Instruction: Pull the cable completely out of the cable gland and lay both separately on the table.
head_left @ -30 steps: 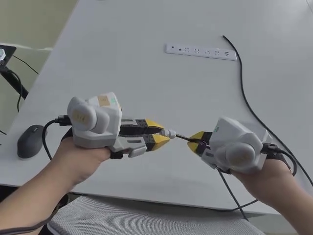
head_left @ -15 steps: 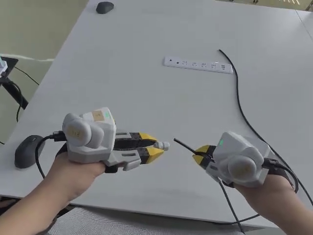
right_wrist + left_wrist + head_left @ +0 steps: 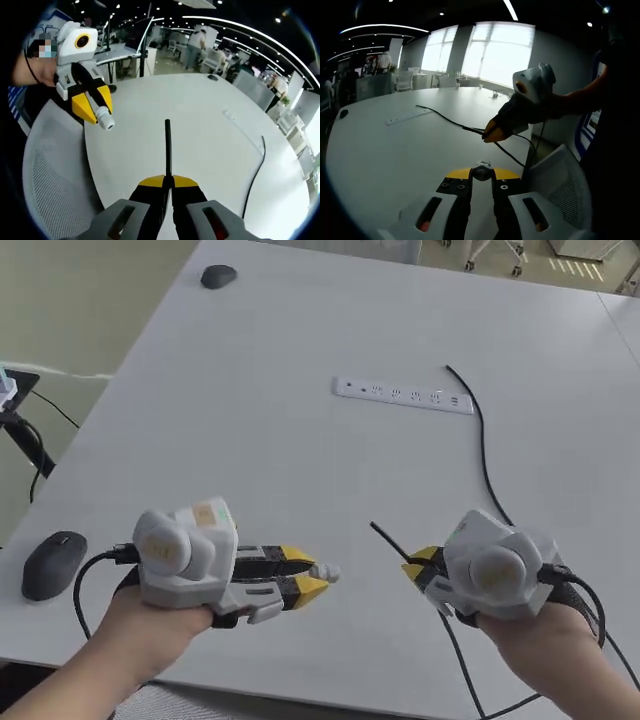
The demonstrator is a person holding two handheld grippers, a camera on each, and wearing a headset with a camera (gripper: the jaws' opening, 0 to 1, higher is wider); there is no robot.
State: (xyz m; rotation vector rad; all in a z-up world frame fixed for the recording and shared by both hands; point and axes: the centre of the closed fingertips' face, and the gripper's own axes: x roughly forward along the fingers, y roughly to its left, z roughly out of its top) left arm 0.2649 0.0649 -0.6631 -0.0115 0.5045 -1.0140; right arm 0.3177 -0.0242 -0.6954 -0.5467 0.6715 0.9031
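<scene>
The table [image 3: 250, 440] is showing a smooth, matt white top, taking only a soft sheen from the windows in the left gripper view. The left gripper [image 3: 312, 575] and right gripper [image 3: 415, 566] are wearing matt light-grey plastic shells, with yellow plastic jaw tips that are looking smooth and faintly glossy. The cable gland [image 3: 328, 571], at three o'clock of the left gripper, is looking like pale grey moulded plastic. The cable [image 3: 388, 538] is showing a black, matt, rubbery sheath. At twelve o'clock the power strip [image 3: 403, 395] is reading as smooth white plastic. The mouse [image 3: 53, 562], at nine o'clock, is looking dark and matt. The chair [image 3: 50, 180] is showing grey woven mesh.
</scene>
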